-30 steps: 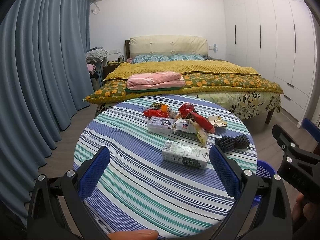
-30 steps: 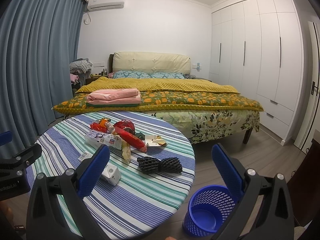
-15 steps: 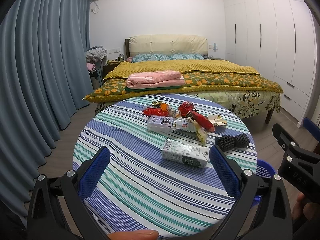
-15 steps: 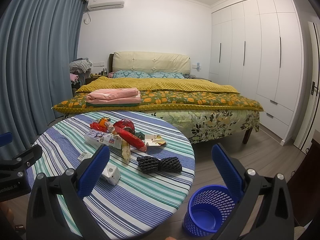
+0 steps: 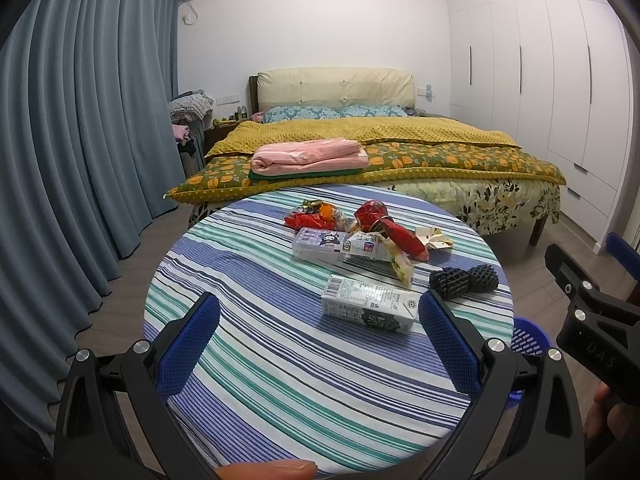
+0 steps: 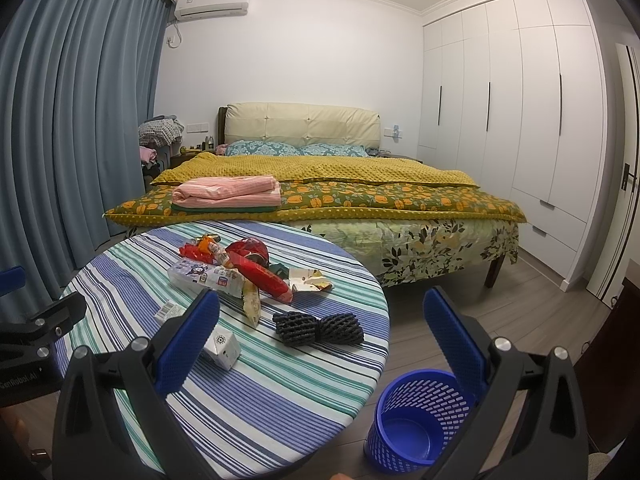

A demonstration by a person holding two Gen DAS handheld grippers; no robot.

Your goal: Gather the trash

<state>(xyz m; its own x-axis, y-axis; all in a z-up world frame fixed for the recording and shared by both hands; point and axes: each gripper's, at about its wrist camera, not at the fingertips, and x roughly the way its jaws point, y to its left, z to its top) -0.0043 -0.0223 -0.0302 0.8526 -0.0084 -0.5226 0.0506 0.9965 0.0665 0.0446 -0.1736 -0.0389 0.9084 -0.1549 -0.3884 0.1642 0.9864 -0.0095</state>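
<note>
Trash lies on a round table with a striped cloth. A white milk carton lies nearest, just beyond the right finger of my left gripper, which is open and empty above the table's near side. Farther back are a black foam net, a red wrapper, a clear tissue pack and small wrappers. My right gripper is open and empty over the table's right edge. A blue mesh bin stands on the floor, empty.
A bed with a yellow cover and folded pink cloth stands just behind the table. Blue curtains hang at the left. White wardrobes line the right wall. Wooden floor lies open to the right.
Both views have shifted only slightly; the left gripper has crept a little toward the table. Nothing was taken hold of or moved.
</note>
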